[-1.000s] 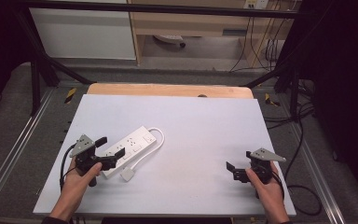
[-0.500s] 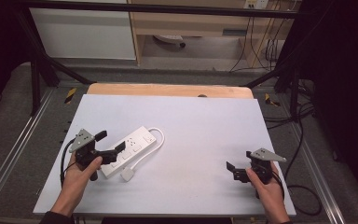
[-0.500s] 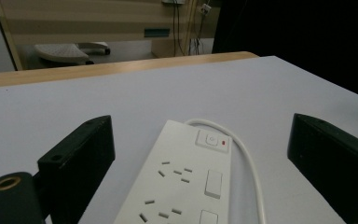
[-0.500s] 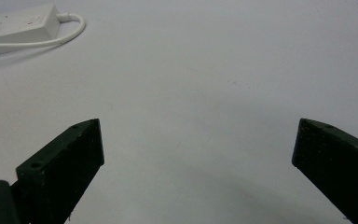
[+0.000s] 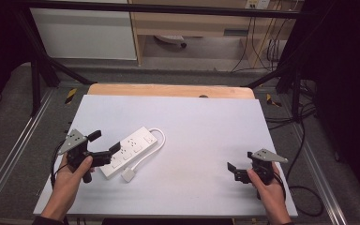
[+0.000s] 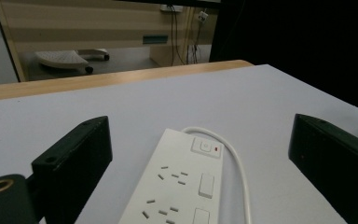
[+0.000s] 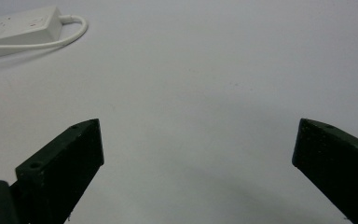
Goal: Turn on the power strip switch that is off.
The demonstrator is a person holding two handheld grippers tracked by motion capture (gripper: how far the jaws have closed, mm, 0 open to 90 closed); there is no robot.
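Left gripper (image 5: 104, 144) released, jaws spread wide either side of near end of power strip (image 5: 130, 151), not touching. Strip lies flat, diagonal, left-centre of table (image 5: 206, 126); cord (image 5: 155, 140) loops back to plug (image 5: 128, 175).

Likely step: grasp strip. Centre jaws across narrow width, lower level, clench clear of switches.

Right gripper (image 5: 234, 168) released, idle at right, well apart.

Unclear: near end of strip cut off in left gripper view; socket detail too small from above.
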